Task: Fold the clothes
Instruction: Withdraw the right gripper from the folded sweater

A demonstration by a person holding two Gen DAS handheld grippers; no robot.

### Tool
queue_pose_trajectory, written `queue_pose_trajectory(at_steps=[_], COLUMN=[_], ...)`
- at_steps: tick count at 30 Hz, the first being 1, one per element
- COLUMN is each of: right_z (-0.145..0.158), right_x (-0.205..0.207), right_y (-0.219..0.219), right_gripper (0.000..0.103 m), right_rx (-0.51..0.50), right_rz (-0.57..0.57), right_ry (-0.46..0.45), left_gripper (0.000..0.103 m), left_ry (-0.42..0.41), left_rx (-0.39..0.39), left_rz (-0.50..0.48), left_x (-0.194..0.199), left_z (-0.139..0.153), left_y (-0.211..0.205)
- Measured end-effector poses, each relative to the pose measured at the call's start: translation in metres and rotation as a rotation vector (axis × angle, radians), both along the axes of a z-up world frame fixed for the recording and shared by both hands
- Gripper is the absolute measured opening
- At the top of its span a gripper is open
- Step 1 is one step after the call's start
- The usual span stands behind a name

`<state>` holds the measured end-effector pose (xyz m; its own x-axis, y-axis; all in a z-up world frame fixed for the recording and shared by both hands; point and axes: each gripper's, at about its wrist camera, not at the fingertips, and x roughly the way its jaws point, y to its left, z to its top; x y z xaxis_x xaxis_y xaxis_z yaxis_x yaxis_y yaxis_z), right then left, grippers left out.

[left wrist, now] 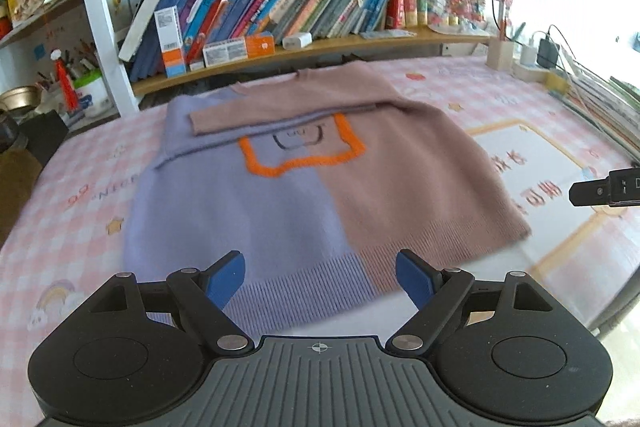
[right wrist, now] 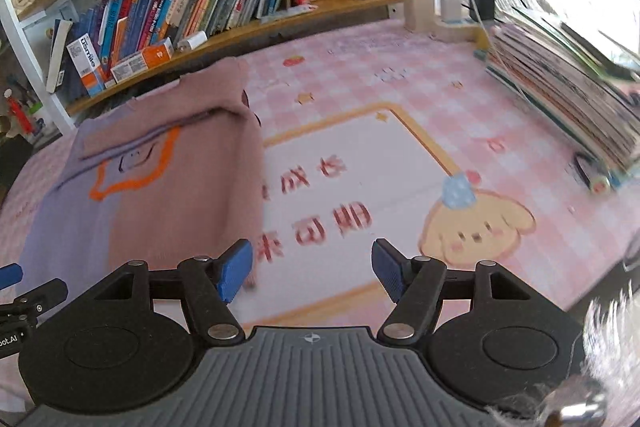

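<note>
A knit sweater (left wrist: 288, 195), lilac on its left half and dusty pink on its right, lies flat on the table with an orange-outlined patch on the chest. Both sleeves are folded across its upper part. My left gripper (left wrist: 320, 281) is open and empty, hovering just above the sweater's ribbed hem. My right gripper (right wrist: 312, 273) is open and empty over the bare tablecloth, just right of the sweater's (right wrist: 168, 187) pink side edge. The right gripper's tip shows at the right edge of the left wrist view (left wrist: 604, 189).
The table is covered by a pink checked cloth (right wrist: 400, 87) with a puppy print (right wrist: 476, 227). A bookshelf (left wrist: 280, 11) full of books stands behind. A stack of books (right wrist: 568, 95) and chargers (right wrist: 480, 3) sit at the right.
</note>
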<state>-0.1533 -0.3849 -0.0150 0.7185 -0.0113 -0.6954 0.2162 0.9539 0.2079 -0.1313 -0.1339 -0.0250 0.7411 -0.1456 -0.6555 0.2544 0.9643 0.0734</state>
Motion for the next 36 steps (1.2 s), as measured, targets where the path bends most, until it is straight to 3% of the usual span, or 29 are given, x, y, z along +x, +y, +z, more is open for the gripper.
queue_pose_trajectory(at_steps=[15, 19, 26, 36], right_z=[-0.017, -0.018, -0.018, -0.020], right_x=[-0.035, -0.029, -0.010, 0.022], right_y=[-0.009, -0.010, -0.012, -0.007], right_gripper=[0.064, 0.064, 0.064, 0.063], right_rx=[0.014, 0.008, 0.003, 0.017], right_rz=[-0.007, -0.009, -0.007, 0.029], right_ry=[0.065, 0.072, 0.057, 0.046], left_gripper=[0.085, 0.091, 0.091, 0.090], left_ry=[0.066, 0.092, 0.152, 0.138], left_rx=[-0.021, -0.056, -0.096, -0.121], left_rz=[0.235, 0.283, 0.386, 0.456], left_x=[-0.017, -0.014, 0.002, 0.015], left_z=[-0.010, -0.013, -0.022, -0.022], left_y=[0.045, 0.060, 0.085, 0.111])
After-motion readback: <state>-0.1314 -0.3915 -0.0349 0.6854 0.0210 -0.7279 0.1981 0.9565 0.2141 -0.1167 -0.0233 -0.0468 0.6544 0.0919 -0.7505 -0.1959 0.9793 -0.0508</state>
